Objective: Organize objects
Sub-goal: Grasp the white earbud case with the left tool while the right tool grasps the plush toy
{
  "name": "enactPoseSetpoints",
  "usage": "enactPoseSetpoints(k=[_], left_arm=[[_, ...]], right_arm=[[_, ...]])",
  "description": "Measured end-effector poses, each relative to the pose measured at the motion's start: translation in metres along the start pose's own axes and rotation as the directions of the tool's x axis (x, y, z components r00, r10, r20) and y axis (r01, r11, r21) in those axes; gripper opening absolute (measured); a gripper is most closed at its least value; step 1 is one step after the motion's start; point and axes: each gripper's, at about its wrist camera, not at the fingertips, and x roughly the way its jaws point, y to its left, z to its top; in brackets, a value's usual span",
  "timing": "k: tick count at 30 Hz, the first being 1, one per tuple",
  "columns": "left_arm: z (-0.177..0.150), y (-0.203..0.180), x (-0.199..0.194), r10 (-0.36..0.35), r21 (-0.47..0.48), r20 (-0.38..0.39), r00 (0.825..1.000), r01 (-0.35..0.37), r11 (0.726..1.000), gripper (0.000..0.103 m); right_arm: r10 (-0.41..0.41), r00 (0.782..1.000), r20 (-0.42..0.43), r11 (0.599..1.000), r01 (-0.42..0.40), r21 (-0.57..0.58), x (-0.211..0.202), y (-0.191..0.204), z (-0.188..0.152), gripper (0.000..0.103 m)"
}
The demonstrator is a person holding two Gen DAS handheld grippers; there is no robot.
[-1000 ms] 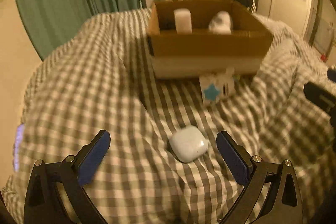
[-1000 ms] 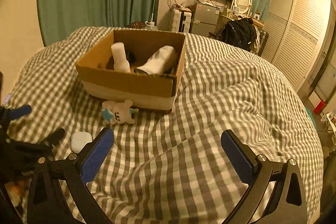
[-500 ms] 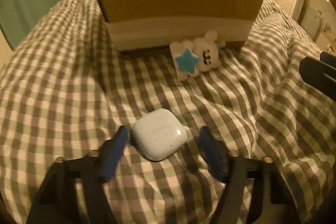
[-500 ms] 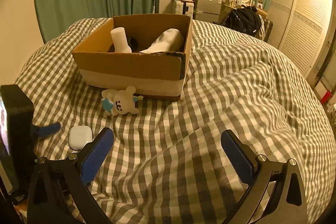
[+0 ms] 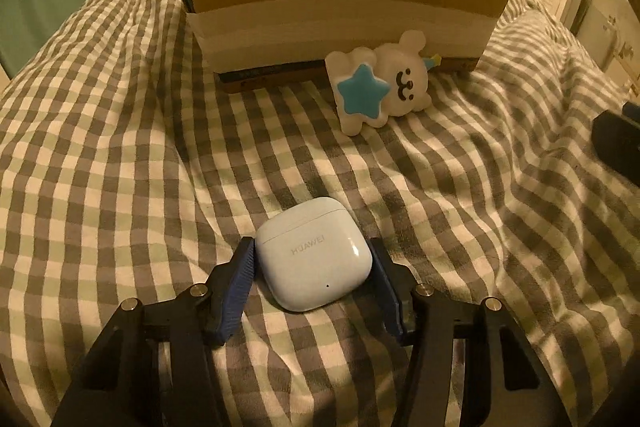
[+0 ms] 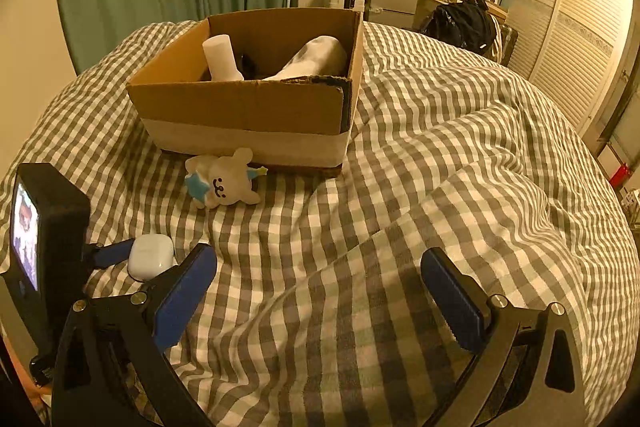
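Left wrist view: left gripper (image 5: 314, 267) jaws closing, both pads against the white earbud case (image 5: 314, 254) lying on the checked bed cover (image 5: 120, 167). Plush toy (image 5: 380, 85) at 1 o'clock, touching the cardboard box (image 5: 344, 7).

Right wrist view: right gripper (image 6: 320, 297) jaws released, spread wide over bare cover; case (image 6: 151, 261) at 9 o'clock.
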Motion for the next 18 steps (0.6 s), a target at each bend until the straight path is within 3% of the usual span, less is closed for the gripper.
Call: enactPoseSetpoints(k=[5,10,18], left_arm=[[-0.005,0.006,-0.025,-0.003,-0.03,0.033,0.999,0.004,1.0,0.057],[-0.001,0.021,-0.056,0.003,-0.058,0.114,0.993,0.004,0.998,0.057],[0.019,0.05,-0.062,0.103,-0.096,0.174,0.979,-0.087,0.992,0.057]], right_arm=[[-0.004,1.0,-0.001,1.0,0.004,0.007,0.001,0.0,0.0,0.102],[-0.004,1.0,-0.011,1.0,0.004,-0.007,0.004,0.003,0.0,0.102],[0.028,0.999,-0.036,0.998,-0.03,-0.046,0.015,0.024,0.007,0.102]])
